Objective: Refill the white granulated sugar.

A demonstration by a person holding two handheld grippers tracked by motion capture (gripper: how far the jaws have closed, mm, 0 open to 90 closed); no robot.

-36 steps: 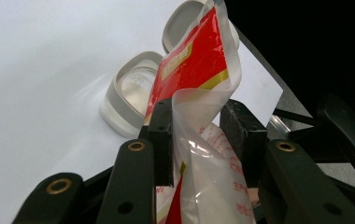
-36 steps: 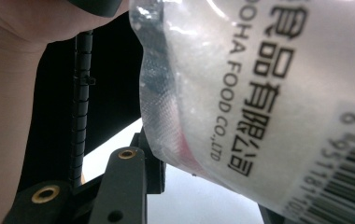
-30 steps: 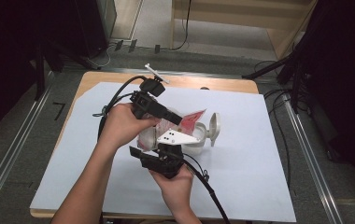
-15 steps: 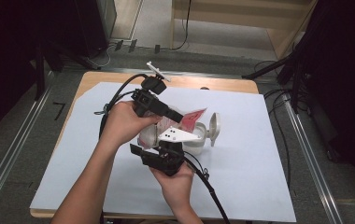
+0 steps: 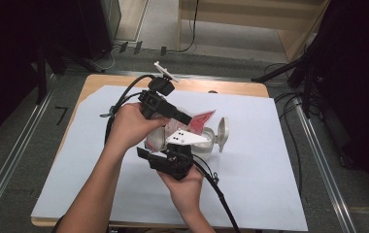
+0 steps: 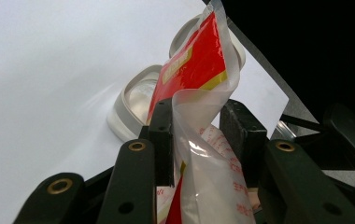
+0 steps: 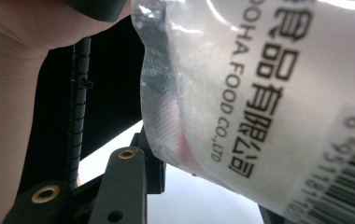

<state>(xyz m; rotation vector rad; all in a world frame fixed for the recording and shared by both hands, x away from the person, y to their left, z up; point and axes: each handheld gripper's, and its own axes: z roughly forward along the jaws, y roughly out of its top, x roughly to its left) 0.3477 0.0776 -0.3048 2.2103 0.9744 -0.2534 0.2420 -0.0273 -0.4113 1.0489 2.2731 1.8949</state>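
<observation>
High view: a white sheet (image 5: 260,160) covers the wooden table (image 5: 231,86), and near its middle lies a pale container (image 5: 199,145) with its round lid (image 5: 222,134) swung open to one side. Just above that container both hands meet around a red and clear food pouch (image 5: 203,120). The left gripper (image 5: 185,118) comes in from behind the container, and in the left gripper view its jaws stand narrow, pinching the pouch's (image 6: 199,93) crumpled clear film. The right gripper (image 5: 173,156) sits on the near side of the container; its own view presses against printed plastic (image 7: 278,84), so I cannot tell whether its jaws are clamped. Opposed pulling could burst the film and scatter contents beside the container.
</observation>
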